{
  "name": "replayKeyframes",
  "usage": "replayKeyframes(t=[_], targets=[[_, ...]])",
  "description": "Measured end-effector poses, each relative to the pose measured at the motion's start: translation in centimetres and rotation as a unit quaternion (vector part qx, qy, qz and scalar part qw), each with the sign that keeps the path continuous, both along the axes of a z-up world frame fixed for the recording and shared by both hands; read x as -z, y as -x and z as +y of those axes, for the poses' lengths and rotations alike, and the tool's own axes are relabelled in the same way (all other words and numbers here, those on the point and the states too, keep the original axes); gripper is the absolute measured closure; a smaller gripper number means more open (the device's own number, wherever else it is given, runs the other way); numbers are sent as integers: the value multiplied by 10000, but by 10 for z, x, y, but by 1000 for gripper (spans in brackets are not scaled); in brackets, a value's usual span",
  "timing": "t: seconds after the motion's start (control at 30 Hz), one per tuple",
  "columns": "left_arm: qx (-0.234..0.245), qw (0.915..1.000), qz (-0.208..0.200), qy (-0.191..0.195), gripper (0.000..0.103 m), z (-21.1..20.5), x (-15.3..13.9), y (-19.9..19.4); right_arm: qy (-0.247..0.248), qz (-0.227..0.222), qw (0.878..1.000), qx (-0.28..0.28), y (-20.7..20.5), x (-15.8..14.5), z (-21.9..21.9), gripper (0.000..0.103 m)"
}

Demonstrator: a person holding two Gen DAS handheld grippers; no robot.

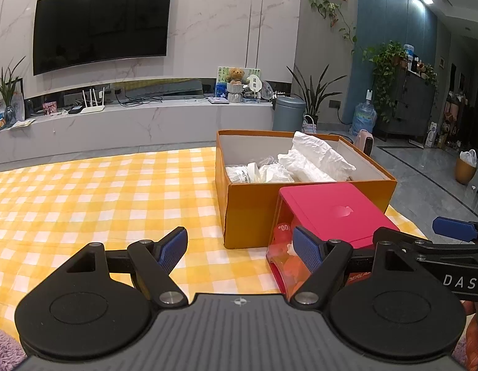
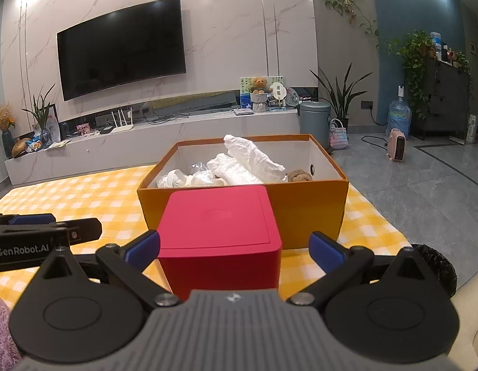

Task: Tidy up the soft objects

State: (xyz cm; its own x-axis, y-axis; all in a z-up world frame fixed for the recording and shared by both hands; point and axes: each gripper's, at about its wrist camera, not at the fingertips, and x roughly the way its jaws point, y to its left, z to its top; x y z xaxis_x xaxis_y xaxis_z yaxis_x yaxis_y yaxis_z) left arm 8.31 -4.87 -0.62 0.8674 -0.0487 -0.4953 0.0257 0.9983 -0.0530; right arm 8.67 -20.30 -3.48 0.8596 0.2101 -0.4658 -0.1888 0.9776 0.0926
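An open orange cardboard box [image 1: 303, 210] [image 2: 310, 210] stands on the yellow checked cloth [image 1: 99, 191]. It holds crumpled white soft items [image 1: 313, 157] [image 2: 248, 160] and a brown plush piece [image 2: 299, 175]. A red box [image 1: 331, 210] [image 2: 220, 232] with a clear side stands against its front. My left gripper [image 1: 240, 247] is open and empty over the cloth, left of the red box. My right gripper [image 2: 234, 249] is open, its fingers on either side of the red box, not touching it.
A TV wall and a low marble shelf [image 1: 130, 117] with a teddy bear [image 1: 235, 75] lie beyond the cloth. A grey bin [image 2: 314, 117], plants, a water jug [image 2: 399, 117] and a pink heater [image 2: 397, 145] stand on the tiled floor to the right.
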Motion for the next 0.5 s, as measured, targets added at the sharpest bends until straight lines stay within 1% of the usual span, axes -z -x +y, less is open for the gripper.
replayKeyframes(t=[0.5], targets=[[-4,10000,7,-16,12,1,2,0,-10,-4,10000,5,0,0,0,3]])
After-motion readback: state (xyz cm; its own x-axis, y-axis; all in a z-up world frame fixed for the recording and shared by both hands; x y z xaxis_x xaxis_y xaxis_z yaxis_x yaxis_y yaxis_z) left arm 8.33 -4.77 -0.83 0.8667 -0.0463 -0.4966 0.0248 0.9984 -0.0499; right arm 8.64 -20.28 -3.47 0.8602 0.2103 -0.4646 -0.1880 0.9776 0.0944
